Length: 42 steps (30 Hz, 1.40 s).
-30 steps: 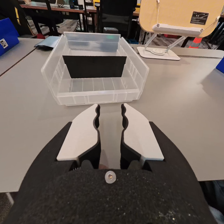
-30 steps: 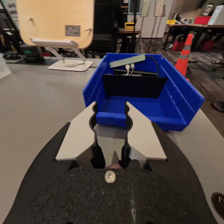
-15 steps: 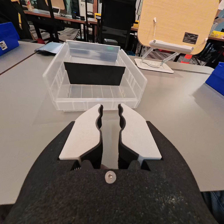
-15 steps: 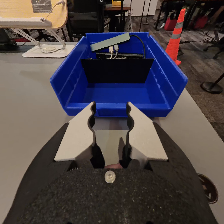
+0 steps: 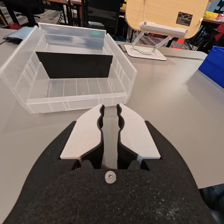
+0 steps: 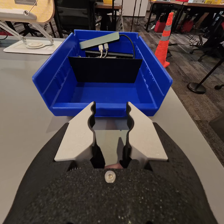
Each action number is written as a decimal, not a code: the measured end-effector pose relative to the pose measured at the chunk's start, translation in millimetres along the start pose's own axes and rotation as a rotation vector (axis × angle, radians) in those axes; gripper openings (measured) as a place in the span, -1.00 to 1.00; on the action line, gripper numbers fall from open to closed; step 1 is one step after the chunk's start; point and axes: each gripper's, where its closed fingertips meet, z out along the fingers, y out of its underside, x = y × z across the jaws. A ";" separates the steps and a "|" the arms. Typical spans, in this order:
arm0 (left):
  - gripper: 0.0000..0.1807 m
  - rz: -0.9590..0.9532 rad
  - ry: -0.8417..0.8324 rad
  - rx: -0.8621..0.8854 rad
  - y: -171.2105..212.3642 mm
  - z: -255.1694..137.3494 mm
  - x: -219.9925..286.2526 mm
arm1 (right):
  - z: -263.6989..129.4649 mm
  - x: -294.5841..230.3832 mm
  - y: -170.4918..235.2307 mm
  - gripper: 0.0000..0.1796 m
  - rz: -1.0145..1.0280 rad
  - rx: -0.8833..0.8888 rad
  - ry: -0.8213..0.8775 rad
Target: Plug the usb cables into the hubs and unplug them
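USB cables, two pale ones, are seen only from the right wrist view; the left wrist view is taken first.

Left wrist view: the left gripper is over the grey table, jaws parted by a narrow gap, nothing between them. Just beyond its tips stands a clear plastic bin with a black divider upright across it; the near compartment holds nothing visible. A wooden-topped stand on a white base sits at the far right of the table, and a corner of the blue bin shows at the right edge.

Right wrist view: the right gripper is released, jaws well apart and empty, tips just short of the blue bin's front wall. A black divider splits this bin; the near compartment is bare. Behind the divider a grey hub leans tilted against the back wall, both cables plugged into its lower edge and a dark cord running from its right end. A second, dark hub-like bar lies below it. An orange cone stands on the floor beyond.
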 end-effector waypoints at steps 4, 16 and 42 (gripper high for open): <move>-0.78 0.006 0.008 -0.018 3.9 -0.8 2.7 | -3.3 -10.9 -9.7 -0.45 0.033 0.029 -0.068; -0.83 0.040 -0.006 0.011 8.7 -27.0 -1.9 | 23.5 -156.2 -16.1 -0.04 -0.065 0.018 -0.292; -0.57 0.304 0.364 -0.161 16.1 190.1 390.0 | 0.2 -55.1 -2.4 -0.51 0.166 0.023 0.105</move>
